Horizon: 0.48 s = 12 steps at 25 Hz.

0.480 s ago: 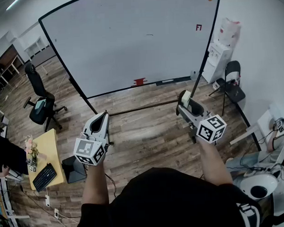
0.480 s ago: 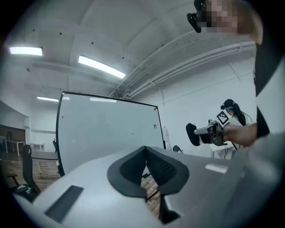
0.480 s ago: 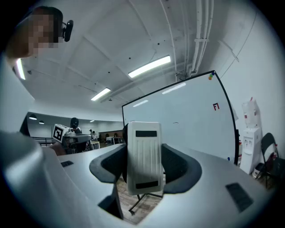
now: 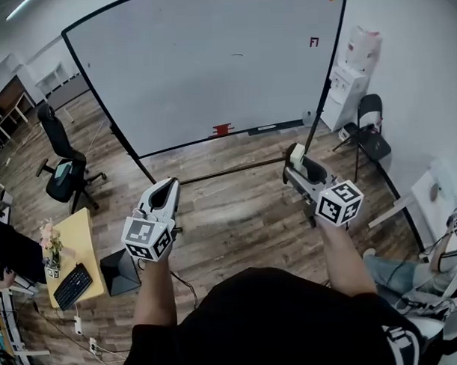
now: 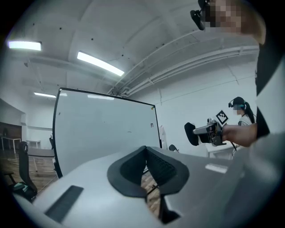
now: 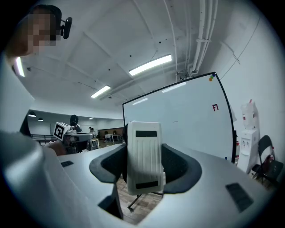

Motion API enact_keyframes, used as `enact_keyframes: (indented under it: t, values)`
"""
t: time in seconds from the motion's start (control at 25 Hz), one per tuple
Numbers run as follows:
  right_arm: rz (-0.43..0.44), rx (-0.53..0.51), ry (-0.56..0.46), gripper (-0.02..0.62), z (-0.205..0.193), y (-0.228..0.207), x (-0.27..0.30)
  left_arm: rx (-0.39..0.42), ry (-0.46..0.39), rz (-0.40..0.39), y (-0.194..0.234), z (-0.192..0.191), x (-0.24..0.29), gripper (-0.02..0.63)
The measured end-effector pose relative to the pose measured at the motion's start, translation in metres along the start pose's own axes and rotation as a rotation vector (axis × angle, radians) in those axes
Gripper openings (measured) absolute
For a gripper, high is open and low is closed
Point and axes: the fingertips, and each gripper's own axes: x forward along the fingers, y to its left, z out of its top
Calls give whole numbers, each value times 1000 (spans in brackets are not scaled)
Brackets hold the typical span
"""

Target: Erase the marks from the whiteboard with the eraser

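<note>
A person stands on the wooden floor [image 4: 237,208], well back from a large freestanding whiteboard [image 4: 210,74], with a handheld gripper in each hand and the eraser ready. The right gripper [image 4: 296,156] has its jaws clenched on the white, ribbed eraser [image 6: 143,156]. It stands upright between the pads, its plastic back towards that gripper's camera. That would put the wiping face towards the board, though the face itself is out of sight. The left gripper [image 4: 166,186] is held level beside it. Its jaws are drawn together at the tips with nothing between them, and it appears to be a spare hand for now.

Little is left to wipe. A short dark stroke [image 4: 238,56] sits near the middle of the upper board, and a small red mark [image 4: 314,42] lies high towards its right edge. The rest of the white face looks clean from this range, though fainter traces could not be made out. A small red object [image 4: 222,129] rests on the ledge at the board's foot.

No wiping is under way, since the eraser is nowhere near the board. The next move looks to be an approach and a reach upward. Both marks sit high, so the eraser will need flat, firm contact.
</note>
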Motion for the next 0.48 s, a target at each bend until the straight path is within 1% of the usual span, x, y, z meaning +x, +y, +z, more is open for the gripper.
enact_keyframes:
  t: [0.16,0.36,0.48]
  values:
    - [-1,5,-3,236,-1,7,-1,-2,3,-10,-1,-2,-5,13]
    - [2,35,-26,238,1,18,1,-12,9,-26,2,-7,-11,12]
    - [-2,35,-18,236,-2,23,3,-17,12,-36,4,-9,-14,12]
